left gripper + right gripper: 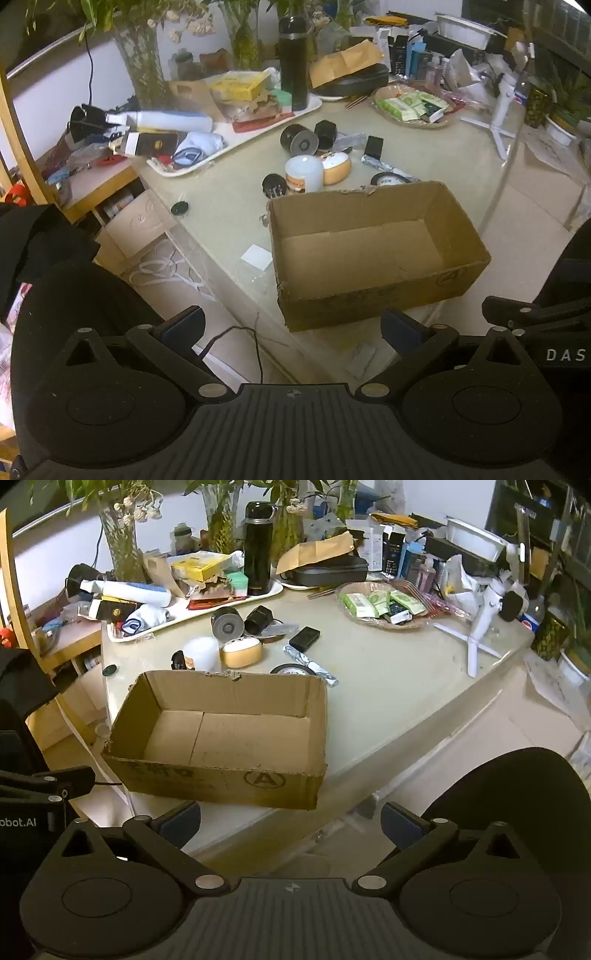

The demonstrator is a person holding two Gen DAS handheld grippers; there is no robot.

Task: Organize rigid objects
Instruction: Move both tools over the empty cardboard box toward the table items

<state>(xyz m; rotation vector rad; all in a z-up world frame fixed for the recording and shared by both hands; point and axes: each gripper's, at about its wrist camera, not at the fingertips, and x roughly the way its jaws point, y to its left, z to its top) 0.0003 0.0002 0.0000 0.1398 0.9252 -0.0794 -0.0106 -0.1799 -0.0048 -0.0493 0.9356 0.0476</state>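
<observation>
An empty open cardboard box [369, 254] [225, 734] stands at the near edge of the pale table [229, 206] [388, 686]. Behind it lie loose rigid items: a white jar [303, 173] [201, 651], a yellow round case [337, 168] [242, 651], a grey-black cylinder [299, 140] [227, 624], a black hexagonal cap [325, 133] [258, 619], a small black box [373, 146] [304, 638] and a tape roll [388, 180] [291, 670]. My left gripper [293, 328] and right gripper [291, 818] are both open and empty, held short of the box.
A white tray [221, 147] [177, 616] full of clutter and a tall black flask [293, 62] [258, 546] stand at the back. A wicker basket of packets [410, 105] [380, 603] and a white tripod [500, 107] [480, 627] sit to the right. Vases line the wall.
</observation>
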